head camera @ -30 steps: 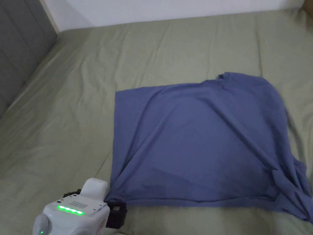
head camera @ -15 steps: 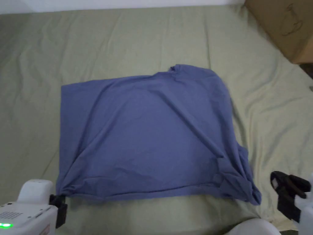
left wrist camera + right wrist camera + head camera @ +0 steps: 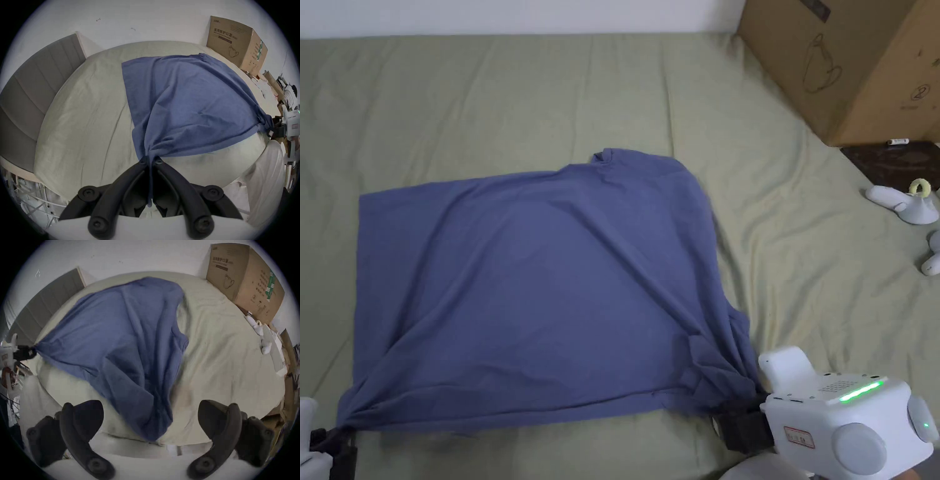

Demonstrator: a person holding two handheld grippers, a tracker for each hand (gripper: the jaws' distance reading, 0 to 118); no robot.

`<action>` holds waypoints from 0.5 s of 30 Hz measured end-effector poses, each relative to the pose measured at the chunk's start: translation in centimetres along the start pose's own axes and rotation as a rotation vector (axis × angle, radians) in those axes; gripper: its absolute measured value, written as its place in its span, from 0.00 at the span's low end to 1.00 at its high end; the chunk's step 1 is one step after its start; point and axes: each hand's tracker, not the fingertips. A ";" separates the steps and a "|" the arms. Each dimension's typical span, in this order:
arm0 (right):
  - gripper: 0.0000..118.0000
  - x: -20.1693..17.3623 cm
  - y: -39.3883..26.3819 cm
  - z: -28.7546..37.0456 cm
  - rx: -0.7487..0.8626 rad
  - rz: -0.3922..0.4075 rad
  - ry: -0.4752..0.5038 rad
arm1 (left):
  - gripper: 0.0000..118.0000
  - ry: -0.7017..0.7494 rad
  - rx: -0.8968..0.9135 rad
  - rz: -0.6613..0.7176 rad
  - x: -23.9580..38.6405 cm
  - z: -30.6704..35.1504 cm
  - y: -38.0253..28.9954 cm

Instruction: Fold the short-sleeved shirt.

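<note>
**Shirt Held at 1 Corner, Right Tongs Apart**

The blue short-sleeved shirt [image 3: 537,294] is spread on the bed [image 3: 487,94], which is covered by a pale green sheet. The garment is wrinkled, with creases drawn toward its 2 near corners.

The left tongs [image 3: 150,160] are closed together on the near left corner of the shirt; in the left gripper view, a strip of blue fabric is seen pinched between the 2 jaws. In the head view, these tongs [image 3: 328,440] are located at the lower left edge of the picture.

The right tongs [image 3: 150,417] are held wide apart. In the right gripper view, the bunched near right corner of the shirt is seen between the 2 jaws, with neither jaw pressing on it. In the head view, the right tongs [image 3: 740,428] are positioned at that bunched corner.

A cardboard box [image 3: 850,62] is placed at the far right of the bed. Small white objects [image 3: 903,206] lie near it.
</note>
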 end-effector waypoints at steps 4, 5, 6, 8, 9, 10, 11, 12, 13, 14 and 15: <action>0.13 -0.3 0.5 0.5 -0.017 0.005 -0.052 | 0.01 -0.001 -0.008 0.005 -0.1 0.0 0.0; 0.13 -0.1 0.6 0.8 -0.040 -0.026 -0.004 | 0.01 0.000 -0.008 0.007 0.0 0.0 0.0; 0.13 -0.1 0.7 1.3 -0.023 -0.022 -0.015 | 0.01 0.004 -0.011 0.003 0.0 0.0 -0.1; 0.13 0.2 0.8 2.1 -0.011 -0.031 -0.004 | 0.01 0.003 -0.016 0.003 0.2 0.0 -0.3; 0.13 0.1 0.7 2.6 0.002 -0.030 -0.008 | 0.01 0.005 -0.018 0.003 0.2 0.3 -0.5; 0.13 0.0 0.5 3.2 0.015 -0.028 -0.014 | 0.01 0.004 -0.019 0.003 0.4 0.6 -0.7; 0.13 -0.1 0.3 3.5 0.026 -0.031 -0.015 | 0.01 0.003 -0.016 0.002 0.5 1.0 -0.9; 0.13 -0.2 0.2 4.1 0.043 -0.051 0.012 | 0.01 0.008 -0.013 0.001 0.6 1.5 -1.1; 0.13 -0.4 0.0 4.8 0.050 -0.062 0.016 | 0.01 0.013 -0.015 -0.003 0.7 2.0 -1.3; 0.13 -0.7 -0.3 5.4 0.054 -0.058 0.010 | 0.01 0.018 -0.017 -0.006 0.8 2.5 -1.5; 0.13 -1.1 -0.5 6.0 0.060 -0.052 0.003 | 0.01 0.025 -0.016 -0.005 0.7 3.2 -1.8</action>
